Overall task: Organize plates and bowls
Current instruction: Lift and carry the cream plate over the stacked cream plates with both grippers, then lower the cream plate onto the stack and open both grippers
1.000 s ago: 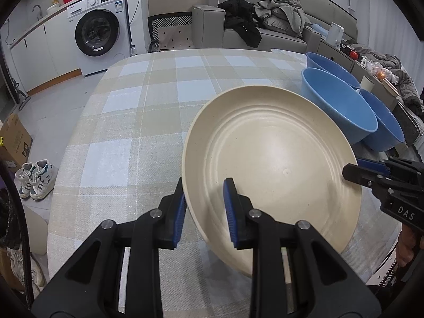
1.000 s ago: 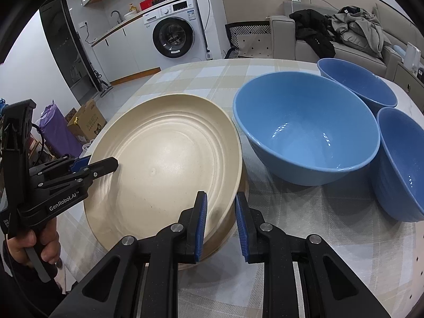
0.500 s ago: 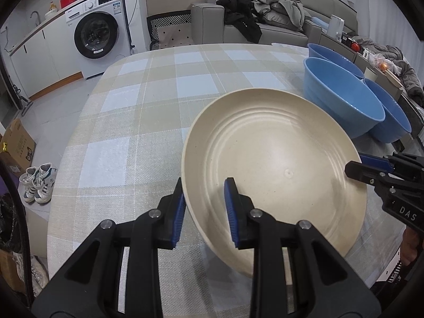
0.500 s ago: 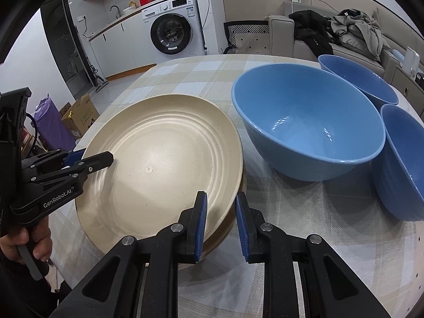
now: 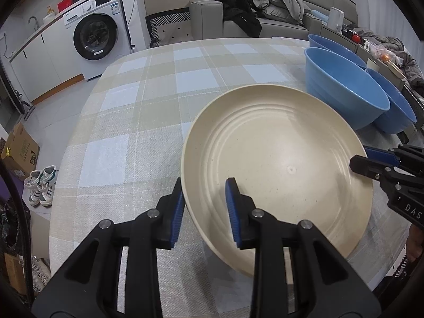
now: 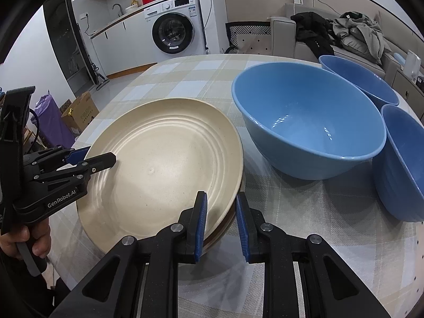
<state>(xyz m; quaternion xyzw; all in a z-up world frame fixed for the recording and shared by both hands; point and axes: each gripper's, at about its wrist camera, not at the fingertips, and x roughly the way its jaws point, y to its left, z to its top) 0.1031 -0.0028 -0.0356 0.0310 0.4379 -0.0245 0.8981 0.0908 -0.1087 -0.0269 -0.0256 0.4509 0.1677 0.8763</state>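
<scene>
Left wrist view gives us a wide, shallow cream plate [image 5: 278,159] with concentric ridges pressed into its matte, faintly speckled surface. It sits at the near edge of the tabletop [image 5: 148,111], which wears a woven cloth checked in beige, white and pale blue. Our left tool [image 5: 204,201] straddles the plate's near rim, one ribbed blue pad outside and one inside; a visible gap remains at the inner pad, so the grip looks released. From the right wrist view we see a second rim showing just under the plate [image 6: 169,159], so it lies on a stack. Our right tool [image 6: 221,220] straddles the rim on that side, its blue pads close against the stacked edges, clenched on the plate as far as we can tell. Just beside the plate stands a deep, glossy blue bowl [image 6: 307,127], round and smooth-walled, with nothing in it. Two more blue bowls [image 6: 363,79] [image 6: 405,159] of the same glaze stand behind and to the right of it, nearly touching it. A hand [image 6: 31,241] grips the left tool's handle.
</scene>
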